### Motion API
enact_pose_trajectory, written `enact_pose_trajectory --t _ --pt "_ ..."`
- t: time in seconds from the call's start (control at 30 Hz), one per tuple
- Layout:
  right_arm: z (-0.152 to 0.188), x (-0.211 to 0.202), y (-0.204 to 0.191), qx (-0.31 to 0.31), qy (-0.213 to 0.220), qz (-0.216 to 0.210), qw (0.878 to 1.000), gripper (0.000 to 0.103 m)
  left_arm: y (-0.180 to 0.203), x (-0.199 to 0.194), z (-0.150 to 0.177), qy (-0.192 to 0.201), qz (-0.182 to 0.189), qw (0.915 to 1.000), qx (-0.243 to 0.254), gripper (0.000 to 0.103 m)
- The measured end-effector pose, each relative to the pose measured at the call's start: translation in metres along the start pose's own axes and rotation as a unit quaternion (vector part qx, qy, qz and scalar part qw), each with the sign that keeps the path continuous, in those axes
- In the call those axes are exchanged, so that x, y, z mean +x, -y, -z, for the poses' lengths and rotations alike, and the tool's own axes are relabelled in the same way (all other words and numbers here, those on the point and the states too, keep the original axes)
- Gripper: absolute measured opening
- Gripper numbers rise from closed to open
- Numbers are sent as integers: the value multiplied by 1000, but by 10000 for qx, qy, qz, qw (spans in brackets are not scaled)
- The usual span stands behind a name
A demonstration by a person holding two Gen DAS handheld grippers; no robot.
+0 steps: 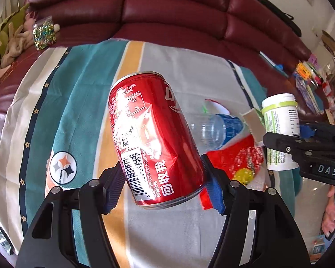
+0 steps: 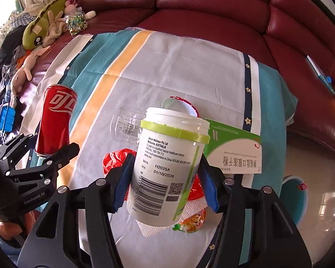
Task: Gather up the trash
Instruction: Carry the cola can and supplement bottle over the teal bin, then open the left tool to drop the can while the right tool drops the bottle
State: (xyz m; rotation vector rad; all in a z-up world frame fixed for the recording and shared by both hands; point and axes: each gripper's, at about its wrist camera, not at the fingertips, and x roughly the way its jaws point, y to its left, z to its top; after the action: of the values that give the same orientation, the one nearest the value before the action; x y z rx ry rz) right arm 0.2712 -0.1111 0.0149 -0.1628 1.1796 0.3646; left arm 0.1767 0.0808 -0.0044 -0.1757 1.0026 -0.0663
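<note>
My left gripper [image 1: 165, 187] is shut on a red Coca-Cola can [image 1: 154, 138], held tilted above the striped cloth [image 1: 78, 102]; the can also shows in the right wrist view [image 2: 54, 122]. My right gripper [image 2: 165, 187] is shut on a white supplement bottle with a green band [image 2: 167, 167], which also shows in the left wrist view [image 1: 281, 131]. On the cloth below lie a clear plastic bottle [image 2: 127, 127], a red wrapper [image 1: 236, 158], a green and white carton [image 2: 234, 149], a white tissue [image 2: 151, 229] and a round lid [image 2: 183, 107].
A dark red leather sofa [image 2: 212, 6] curves around the cloth. Plush toys [image 2: 42, 26] and a jar of beads [image 2: 77, 22] lie at the left. A teal bin [image 2: 294, 198] stands on the floor at the right. Clutter [image 1: 310, 78] sits on the sofa's right end.
</note>
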Motion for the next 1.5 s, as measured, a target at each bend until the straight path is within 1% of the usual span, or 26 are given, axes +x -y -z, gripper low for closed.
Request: enact_pose_trajectory --t 0.07,0.2,0.37,0.6,0.73,0.93,0.97,1.0,1.1,1.2,1.23,1.3,1.37,1.43,1.47,1.5 --pt "10 -10 14 102 65 10 9999 54 19 -5 2 4 135 9998 147 65" --pt "33 -28 51 383 200 76 9990 54 67 -7 7 -63 595 9966 565 65" --pt "66 -46 107 797 297 224 9961 54 136 -3 14 -82 729 9893 1258 65" --pt "116 -66 184 1438 396 382 9881 54 223 5 25 -143 930 9751 2008 65" --pt "146 -77 231 1838 450 507 9806 54 270 16 34 -268 1016 9643 2430 65" --pt "193 -86 299 2518 423 665 9646 54 334 41 48 -508 1178 9435 3057 65" --pt "199 -87 307 2611 413 672 9621 54 346 45 50 -564 1219 9398 3141 64" --pt "207 -87 317 2721 403 677 9590 54 357 50 53 -610 1243 9364 3224 61" --pt "224 -86 339 2981 342 710 9513 54 388 65 62 -752 1328 9267 3435 59" --pt "237 -79 353 3094 239 733 9478 54 414 85 69 -902 1399 9171 3621 58" --pt "240 -75 357 3124 194 714 9471 54 421 94 71 -978 1414 9152 3644 56" --pt "246 -66 365 3220 96 654 9444 54 431 113 75 -1183 1386 9153 3592 53" --pt "248 -59 369 3270 38 613 9430 54 434 123 78 -1283 1381 9179 3493 53" --pt "248 -54 372 3275 -2 612 9429 54 432 127 77 -1305 1367 9182 3481 53" --pt "246 -52 373 3273 -17 605 9430 54 431 128 77 -1287 1330 9186 3493 54" --pt "244 -49 374 3280 -39 569 9429 54 430 129 76 -1279 1292 9193 3489 60"
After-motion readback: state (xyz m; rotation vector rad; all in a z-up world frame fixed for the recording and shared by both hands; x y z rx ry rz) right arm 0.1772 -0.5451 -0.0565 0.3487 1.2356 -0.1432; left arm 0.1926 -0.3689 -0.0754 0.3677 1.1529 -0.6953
